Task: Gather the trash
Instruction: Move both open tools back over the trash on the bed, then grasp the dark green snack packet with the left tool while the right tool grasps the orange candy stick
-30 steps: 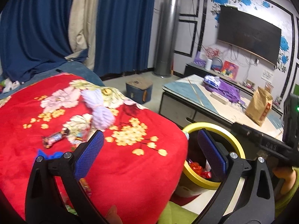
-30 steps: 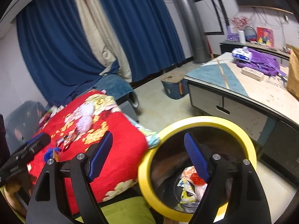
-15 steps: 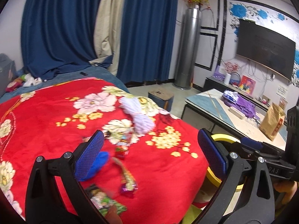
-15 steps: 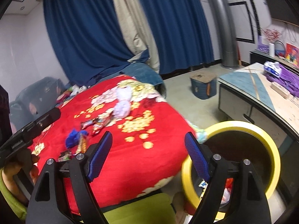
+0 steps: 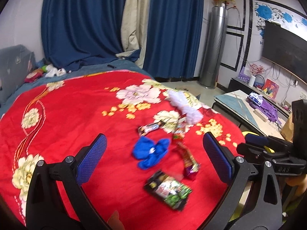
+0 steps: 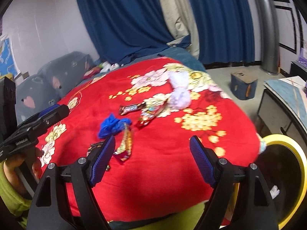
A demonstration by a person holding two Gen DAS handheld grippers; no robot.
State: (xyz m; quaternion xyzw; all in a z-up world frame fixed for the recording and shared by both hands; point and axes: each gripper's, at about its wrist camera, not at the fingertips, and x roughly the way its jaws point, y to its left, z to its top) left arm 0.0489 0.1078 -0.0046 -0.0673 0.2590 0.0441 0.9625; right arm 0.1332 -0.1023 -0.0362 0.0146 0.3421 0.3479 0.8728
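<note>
Nearest to the left gripper [image 5: 154,159], whose jaws are held wide apart with nothing between them, a black-and-green snack packet [image 5: 168,190] is seen lying flat on the red blanket [image 5: 76,111], a little below and right of the midline between the pads. Just beyond it a red-and-gold wrapper [image 5: 189,162] is laid with its long axis running away from the gripper, and a crumpled blue piece [image 5: 150,151] sits beside it. Farther off, a dark candy-bar wrapper [image 5: 148,128] lies crosswise.

The right gripper [image 6: 152,159] is likewise released and empty; the same wrappers are found at and beyond its left pad. The left hand is judged nearer. The yellow-rimmed bin [image 6: 299,157] stands off the bed's right edge.
</note>
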